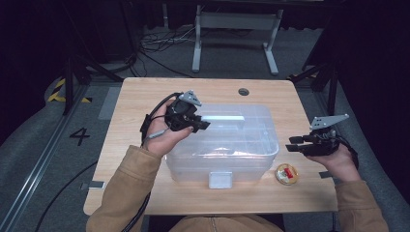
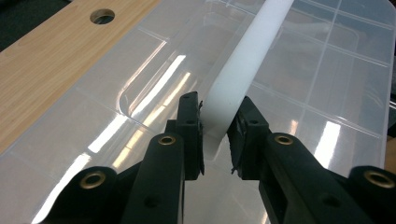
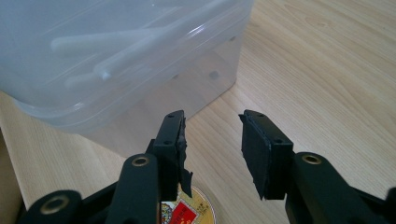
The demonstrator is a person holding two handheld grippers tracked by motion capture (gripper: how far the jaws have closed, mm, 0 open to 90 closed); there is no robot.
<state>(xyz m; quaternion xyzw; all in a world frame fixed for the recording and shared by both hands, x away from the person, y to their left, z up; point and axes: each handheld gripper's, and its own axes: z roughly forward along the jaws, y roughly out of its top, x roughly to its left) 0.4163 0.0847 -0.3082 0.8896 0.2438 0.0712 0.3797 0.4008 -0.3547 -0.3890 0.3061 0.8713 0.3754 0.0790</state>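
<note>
left claw pinches the smooth white handle of the clear plastic box; right claw gapes empty.

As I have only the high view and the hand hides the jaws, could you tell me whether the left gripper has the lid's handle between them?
Observer: Yes. In the left gripper view the left gripper has the white handle between its jaws, with both pads against it.
Operator: Thank you. Is the right gripper holding anything?
Observer: No. The right gripper stands open with bare table in the gap, and the gold-and-red tin lies just beneath its jaws.
</note>
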